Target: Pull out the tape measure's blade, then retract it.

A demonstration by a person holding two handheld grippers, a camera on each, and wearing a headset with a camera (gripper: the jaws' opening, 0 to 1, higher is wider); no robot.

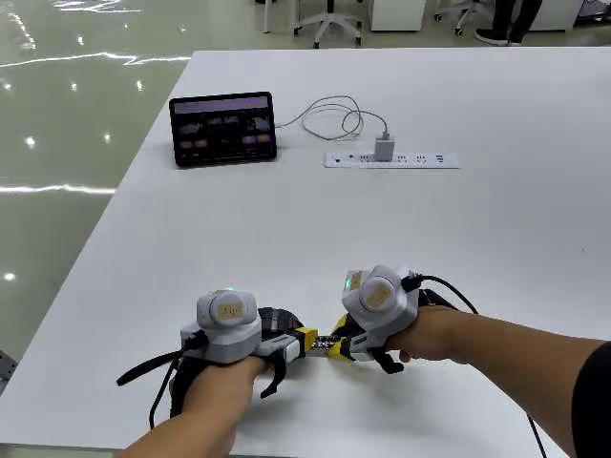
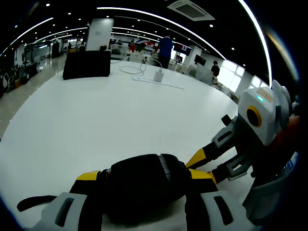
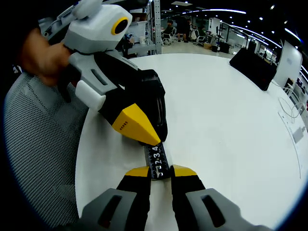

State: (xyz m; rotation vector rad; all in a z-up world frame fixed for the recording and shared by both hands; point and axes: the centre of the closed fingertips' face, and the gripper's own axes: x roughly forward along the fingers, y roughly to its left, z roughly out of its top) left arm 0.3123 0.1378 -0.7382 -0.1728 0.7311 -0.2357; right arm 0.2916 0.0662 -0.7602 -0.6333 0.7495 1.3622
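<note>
- The tape measure [image 2: 144,185], a black case, lies at the near edge of the table, clamped between the yellow-tipped jaws of the left gripper [image 2: 144,176].
- A short stretch of its blade [image 3: 156,161] is out, with the numbers showing. The right gripper [image 3: 158,171] pinches it with jaws closed on the strip, just beside the case.
- The two grippers' tips nearly touch.
- The white table [image 1: 286,229] is otherwise bare around the work.
- At the far side, well apart, a dark tablet [image 1: 222,128] stands propped. Beside it lie a power strip [image 1: 391,160] with a charger plug [image 1: 384,147] and a looped cable [image 1: 329,116].
- The glossy floor [image 1: 67,114] reflects the ceiling lights, and a chair base [image 1: 329,24] stands beyond the table.
- Grey mesh [image 3: 38,144] next to the table edge is possibly a chair back.
</note>
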